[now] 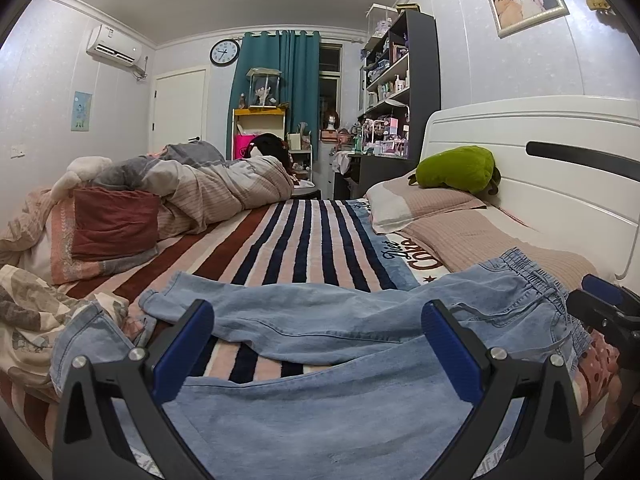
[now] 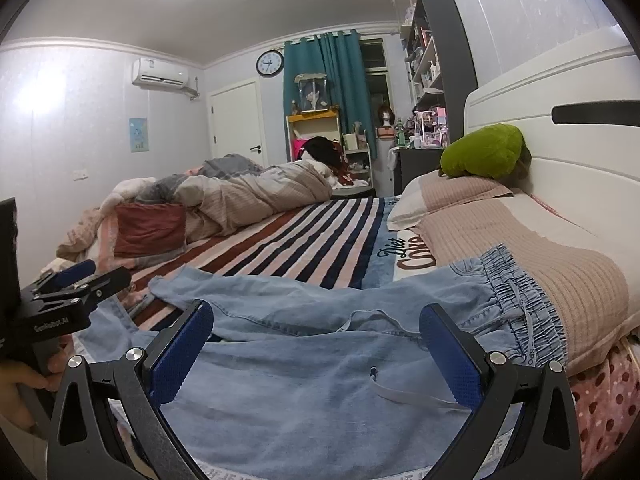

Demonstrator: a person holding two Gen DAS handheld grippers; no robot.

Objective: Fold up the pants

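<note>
Light blue denim pants (image 1: 320, 392) lie spread across the near edge of a bed with a striped blanket (image 1: 288, 240). Their elastic waistband (image 1: 548, 292) rests to the right against a beige pillow, and the two legs run left. My left gripper (image 1: 320, 344) hovers open over the nearer leg, nothing between its blue pads. From the right wrist view the same pants (image 2: 304, 392) show a white drawstring (image 2: 416, 396) lying loose. My right gripper (image 2: 316, 344) stands open above the pants near the waistband (image 2: 520, 304). The left gripper's body (image 2: 64, 292) appears at left, held by a hand.
A beige pillow (image 1: 492, 240) and a green plush (image 1: 456, 168) lie by the white headboard (image 1: 540, 160) on the right. A rumpled duvet (image 1: 208, 188) and a red cushion (image 1: 116, 220) are piled at the left. A patterned sheet (image 1: 28, 312) bunches at the near left.
</note>
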